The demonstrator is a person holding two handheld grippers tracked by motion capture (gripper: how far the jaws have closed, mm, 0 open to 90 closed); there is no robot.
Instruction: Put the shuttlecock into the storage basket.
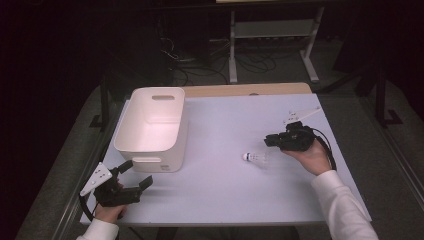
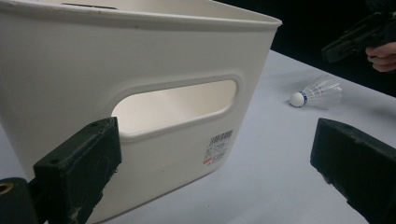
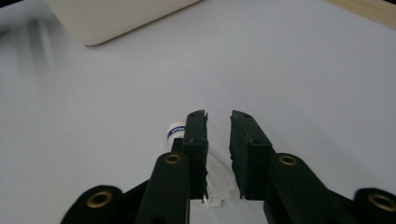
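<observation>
High view: white bin (image 1: 152,127) at 10 o'clock on the table (image 1: 225,190), shuttlecock (image 1: 254,157) right of centre, apart from the right gripper (image 1: 272,140). Left gripper view: left gripper (image 2: 210,172) released wide, jaws flanking the bin's handle slot. Right gripper view: jaws nearly together but gripping nothing, shuttlecock lying beneath them at 7 o'clock.

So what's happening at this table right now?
A person sits at a white table holding a two-jaw gripper in each hand. The right gripper hovers just above a shuttlecock lying on its side, jaws nearly closed with nothing between them. The left gripper waits wide open beside the handle end of an empty white bin. Nothing is being gripped at this moment.
</observation>
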